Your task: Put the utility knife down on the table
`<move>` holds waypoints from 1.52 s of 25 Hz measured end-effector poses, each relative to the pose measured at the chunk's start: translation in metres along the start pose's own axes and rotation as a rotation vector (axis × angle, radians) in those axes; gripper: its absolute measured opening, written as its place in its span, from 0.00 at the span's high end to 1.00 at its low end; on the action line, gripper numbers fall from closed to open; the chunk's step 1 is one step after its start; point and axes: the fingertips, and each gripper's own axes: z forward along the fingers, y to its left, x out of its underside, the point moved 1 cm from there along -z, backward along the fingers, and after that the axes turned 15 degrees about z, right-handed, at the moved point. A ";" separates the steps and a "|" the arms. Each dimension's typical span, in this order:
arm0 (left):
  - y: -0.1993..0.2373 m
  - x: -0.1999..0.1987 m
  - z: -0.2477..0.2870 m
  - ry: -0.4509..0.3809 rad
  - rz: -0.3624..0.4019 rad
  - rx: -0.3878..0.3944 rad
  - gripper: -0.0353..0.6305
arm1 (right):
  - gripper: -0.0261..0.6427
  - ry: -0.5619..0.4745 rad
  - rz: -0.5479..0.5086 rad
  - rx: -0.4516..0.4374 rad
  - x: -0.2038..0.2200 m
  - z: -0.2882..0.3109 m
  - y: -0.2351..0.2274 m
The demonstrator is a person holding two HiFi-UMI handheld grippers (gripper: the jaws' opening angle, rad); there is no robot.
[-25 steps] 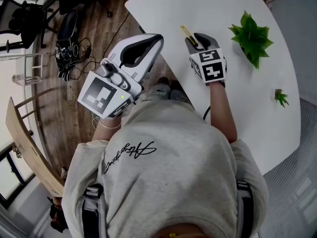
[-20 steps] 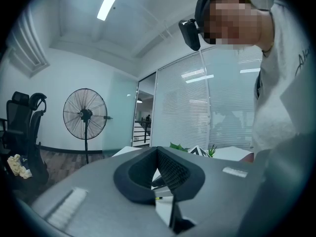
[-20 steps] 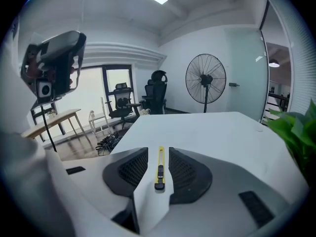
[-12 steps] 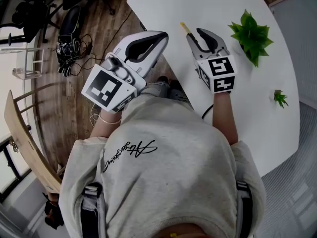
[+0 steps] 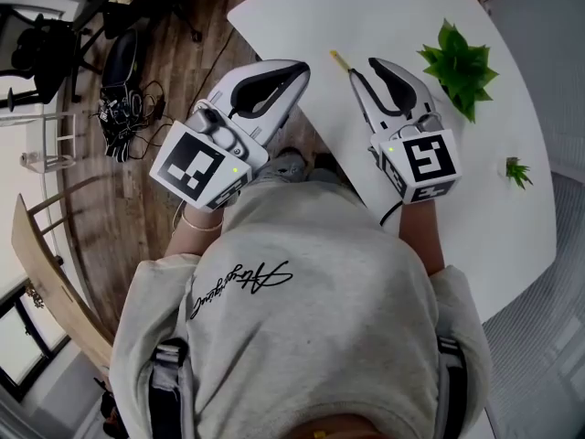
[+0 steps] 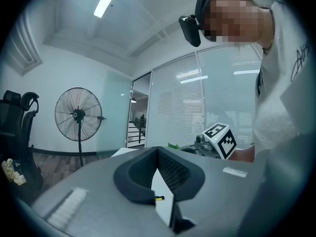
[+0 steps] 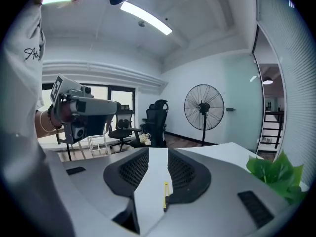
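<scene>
The yellow utility knife (image 5: 340, 60) lies flat on the white table (image 5: 402, 7), free of both grippers. My right gripper (image 5: 363, 67) hovers above and just right of it. Its jaws are apart and closing, with nothing between the pads. In the right gripper view the knife (image 7: 165, 194) shows on the table below the gap between the right gripper's (image 7: 158, 149) jaws. My left gripper (image 5: 297, 67) hangs off the table's left edge with its tips together and nothing held. In the left gripper view, the left gripper's (image 6: 158, 149) jaws frame a distant glimpse of the knife (image 6: 158, 198).
A leafy green plant (image 5: 460, 67) stands on the table right of the right gripper, and a small sprig (image 5: 517, 172) lies near the right edge. Cables and gear (image 5: 123, 108) lie on the wooden floor at left. A wooden chair frame (image 5: 55, 282) stands by it.
My right gripper has risen and drawn back from the knife, which stays lying on the table. The left gripper has hardly moved.
</scene>
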 end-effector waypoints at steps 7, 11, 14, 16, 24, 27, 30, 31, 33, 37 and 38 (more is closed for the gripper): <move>0.018 -0.010 -0.004 -0.049 0.019 0.045 0.95 | 0.80 -0.096 -0.026 0.034 -0.031 -0.005 0.015; 0.023 -0.015 -0.002 -0.072 0.024 0.075 0.95 | 0.83 -0.134 -0.026 0.052 -0.044 -0.010 0.018; 0.027 -0.019 -0.001 -0.090 0.035 0.096 0.95 | 0.84 -0.170 -0.015 0.057 -0.055 -0.014 0.022; 0.030 -0.022 -0.001 -0.102 0.039 0.108 0.95 | 0.85 -0.193 -0.006 0.061 -0.061 -0.017 0.024; 0.033 -0.028 -0.007 -0.123 0.059 0.140 0.95 | 0.89 -0.246 -0.003 0.072 -0.076 -0.022 0.035; 0.035 -0.030 -0.009 -0.132 0.060 0.142 0.95 | 0.90 -0.258 -0.002 0.079 -0.078 -0.022 0.038; 0.038 -0.031 -0.012 -0.141 0.061 0.143 0.95 | 0.92 -0.268 -0.001 0.084 -0.080 -0.022 0.042; 0.038 -0.031 -0.013 -0.142 0.062 0.144 0.95 | 0.93 -0.269 -0.004 0.086 -0.080 -0.022 0.043; 0.038 -0.031 -0.015 -0.144 0.063 0.145 0.95 | 0.94 -0.274 -0.006 0.089 -0.080 -0.023 0.045; 0.033 -0.031 -0.019 -0.148 0.062 0.146 0.95 | 0.95 -0.286 -0.003 0.095 -0.080 -0.029 0.048; 0.034 -0.031 -0.019 -0.149 0.062 0.146 0.95 | 0.95 -0.287 -0.004 0.097 -0.080 -0.029 0.048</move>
